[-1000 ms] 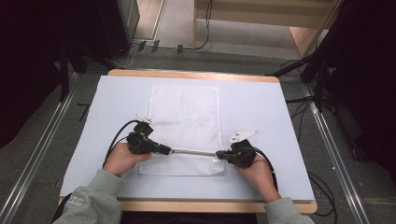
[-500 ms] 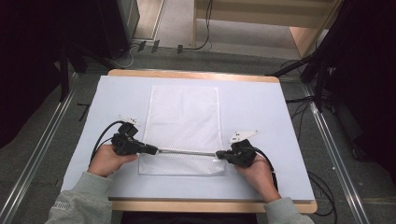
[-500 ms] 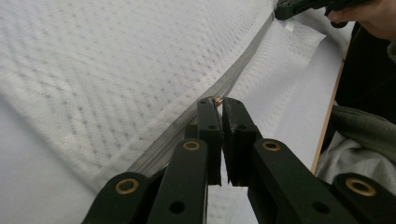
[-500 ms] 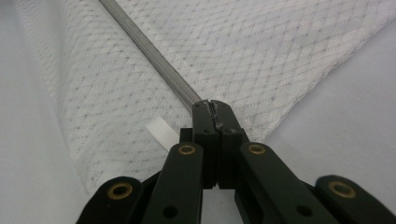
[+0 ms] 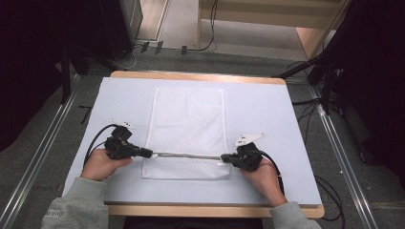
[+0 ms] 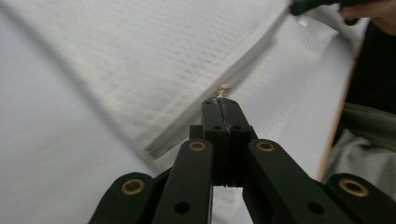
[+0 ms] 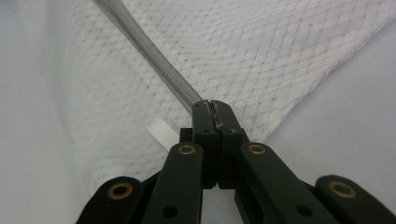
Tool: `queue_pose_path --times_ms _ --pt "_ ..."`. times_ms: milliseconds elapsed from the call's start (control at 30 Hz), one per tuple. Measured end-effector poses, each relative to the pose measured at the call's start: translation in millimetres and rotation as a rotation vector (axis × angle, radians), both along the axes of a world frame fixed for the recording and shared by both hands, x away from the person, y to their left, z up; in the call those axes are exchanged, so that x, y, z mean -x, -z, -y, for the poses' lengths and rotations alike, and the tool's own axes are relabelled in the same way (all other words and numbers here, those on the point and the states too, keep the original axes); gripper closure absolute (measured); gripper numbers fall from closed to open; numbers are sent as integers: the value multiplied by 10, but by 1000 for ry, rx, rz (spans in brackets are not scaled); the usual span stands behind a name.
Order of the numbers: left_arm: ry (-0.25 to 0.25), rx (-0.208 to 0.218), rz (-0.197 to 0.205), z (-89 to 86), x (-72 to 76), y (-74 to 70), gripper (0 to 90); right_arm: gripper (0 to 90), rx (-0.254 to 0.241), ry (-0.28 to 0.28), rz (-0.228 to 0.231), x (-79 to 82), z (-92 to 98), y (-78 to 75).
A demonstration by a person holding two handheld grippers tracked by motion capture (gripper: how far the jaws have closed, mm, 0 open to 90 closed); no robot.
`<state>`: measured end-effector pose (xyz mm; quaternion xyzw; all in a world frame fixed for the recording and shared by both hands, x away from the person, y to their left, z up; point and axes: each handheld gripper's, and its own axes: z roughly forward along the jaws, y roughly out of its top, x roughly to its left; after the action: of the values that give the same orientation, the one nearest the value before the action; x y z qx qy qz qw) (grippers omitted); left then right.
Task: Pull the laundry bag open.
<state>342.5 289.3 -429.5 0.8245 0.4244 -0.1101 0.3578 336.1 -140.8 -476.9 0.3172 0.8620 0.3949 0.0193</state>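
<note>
Mesh bag (image 5: 188, 129) flat mid-worktop (image 5: 286, 114), its zipper strip (image 5: 186, 155) stretched between my hand-held grippers. Left hand-held gripper (image 5: 149, 153) clamped on the zipper pull, right hand-held gripper (image 5: 224, 157) clamped on the strip's other end. Left has slid outward to the bag's left edge; right unmoved.

**Table and its load**

Table (image 5: 286, 109), pale blue-white top with a wooden rim, is carrying one white mesh bag (image 5: 188, 119). The bag is lying flat at the middle, running from near the far edge toward the near edge.
</note>
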Motion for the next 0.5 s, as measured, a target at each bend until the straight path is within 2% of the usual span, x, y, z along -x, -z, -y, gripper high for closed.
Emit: queue_pose_path --times_ms 133,200,300,500 --pt "-69 51 -7 -184 -20 -7 900 900 1 -1 -1 -1 0 -1" --pt "-65 70 -5 -169 -17 -18 900 900 3 0 -3 -1 -4 -3" --pt "-37 54 5 -78 -17 -25 900 900 2 2 -5 0 -5 -4" --pt "-32 38 13 -17 -32 -6 900 900 5 0 -3 0 -7 -5"
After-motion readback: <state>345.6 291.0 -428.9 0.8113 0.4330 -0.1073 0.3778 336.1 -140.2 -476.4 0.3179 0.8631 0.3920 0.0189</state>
